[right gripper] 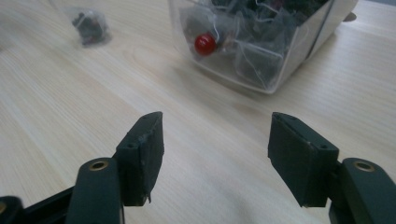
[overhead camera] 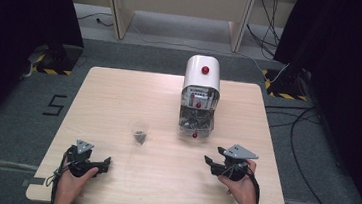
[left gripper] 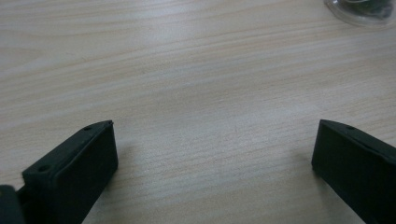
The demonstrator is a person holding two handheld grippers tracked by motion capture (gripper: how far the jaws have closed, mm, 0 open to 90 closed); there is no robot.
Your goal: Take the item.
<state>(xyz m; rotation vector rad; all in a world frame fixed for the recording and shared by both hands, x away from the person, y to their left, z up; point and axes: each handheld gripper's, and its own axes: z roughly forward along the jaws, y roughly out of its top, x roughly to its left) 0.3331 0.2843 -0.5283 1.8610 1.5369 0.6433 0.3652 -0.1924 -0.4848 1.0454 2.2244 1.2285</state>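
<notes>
A white dispenser [overhead camera: 200,95] with red knobs stands at the table's back middle; its clear front bin [right gripper: 261,42] holds several tea bags behind a red knob [right gripper: 205,44]. A clear cup [overhead camera: 140,132] with something dark inside stands left of it, seen again as the cup [right gripper: 88,25] in the right gripper view and the cup [left gripper: 362,9] at the top right of the left gripper view. My left gripper [overhead camera: 105,164] rests low at the front left, open, nothing between its jaws [left gripper: 215,158]. My right gripper [overhead camera: 209,161] hovers at the front right, open and empty [right gripper: 217,154], pointing at the bin.
The light wooden table [overhead camera: 119,96] has bare room around the cup and in front of both grippers. Cables [overhead camera: 297,128] lie on the floor to the right, and dark curtains flank both sides.
</notes>
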